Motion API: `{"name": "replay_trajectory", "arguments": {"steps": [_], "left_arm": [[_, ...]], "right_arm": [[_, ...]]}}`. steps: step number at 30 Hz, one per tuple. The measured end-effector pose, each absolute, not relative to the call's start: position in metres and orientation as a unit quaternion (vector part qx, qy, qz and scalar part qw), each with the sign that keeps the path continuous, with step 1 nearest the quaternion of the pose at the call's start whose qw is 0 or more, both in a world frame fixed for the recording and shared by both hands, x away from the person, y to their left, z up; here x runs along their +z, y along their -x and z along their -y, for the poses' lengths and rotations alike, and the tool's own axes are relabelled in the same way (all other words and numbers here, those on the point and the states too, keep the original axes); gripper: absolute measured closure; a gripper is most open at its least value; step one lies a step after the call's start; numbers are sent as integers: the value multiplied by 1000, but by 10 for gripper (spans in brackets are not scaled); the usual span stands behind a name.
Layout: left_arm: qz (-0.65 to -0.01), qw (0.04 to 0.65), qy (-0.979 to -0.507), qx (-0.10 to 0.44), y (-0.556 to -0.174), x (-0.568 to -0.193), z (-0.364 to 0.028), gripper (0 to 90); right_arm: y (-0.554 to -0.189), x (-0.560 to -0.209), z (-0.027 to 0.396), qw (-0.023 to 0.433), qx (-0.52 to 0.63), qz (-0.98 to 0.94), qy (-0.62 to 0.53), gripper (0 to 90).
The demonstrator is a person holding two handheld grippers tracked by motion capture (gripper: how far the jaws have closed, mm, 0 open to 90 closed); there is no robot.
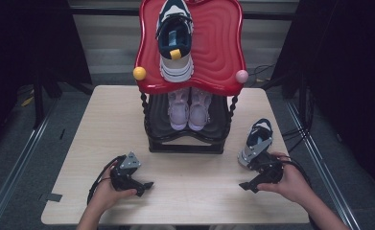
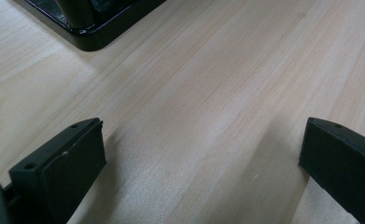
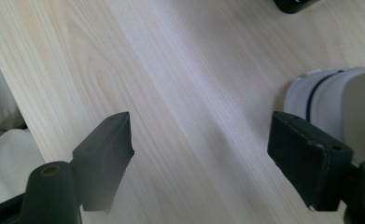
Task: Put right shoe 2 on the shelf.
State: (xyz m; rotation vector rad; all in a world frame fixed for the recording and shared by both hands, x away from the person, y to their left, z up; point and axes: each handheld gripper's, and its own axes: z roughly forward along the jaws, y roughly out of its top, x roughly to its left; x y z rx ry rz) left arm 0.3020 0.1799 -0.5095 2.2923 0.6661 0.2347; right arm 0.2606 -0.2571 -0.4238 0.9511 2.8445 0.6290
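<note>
**Loose shoe at the table's right side: where the pick-up may fail**

The wooden table (image 1: 103, 143) carries a two-level shoe rack (image 1: 187, 139). Its red top shelf (image 1: 223, 48) holds one navy and white shoe (image 1: 174, 43), and the dark lower shelf holds a pair of pale pink shoes (image 1: 189, 109). The matching second navy and white shoe (image 1: 255, 142) lies on the table to the right of the rack, touching or just beside the right gripper (image 1: 252, 184). This shoe seems to be the thing in hand, and I judge it should go beside its partner on the red shelf.

The right gripper rests low over the table with its jaws wide apart and nothing between them; in the right gripper view the white heel of the shoe (image 3: 329, 98) sits just outside the right jaw. The left gripper (image 1: 144, 187) is also wide open and empty, near the front corner of the rack base (image 2: 91, 28).

Possible troubles, as I judge them:
- The jaws now point past the shoe, so closing here would catch only air or push the shoe toward the table edge.
- A grip on the soft upper part could let the shoe hang and twist.
- The red shelf stands high, and its free space beside the first shoe is narrow; a tilted shoe could knock its partner or slide off the curved rim.
</note>
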Motion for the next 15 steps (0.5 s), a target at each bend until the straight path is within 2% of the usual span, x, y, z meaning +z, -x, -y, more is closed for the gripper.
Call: {"name": "replay_trajectory", "arguments": {"steps": [9,15], "left_arm": [[-258,363,-891,91,-302,-509,-180,0],[-257,362,-891,93,-302,-509,-180,0]], "right_arm": [[-264,-409,276,37,191,-923,-331,215],[-270,-394,290,59,171,-923,-339,220]]}}
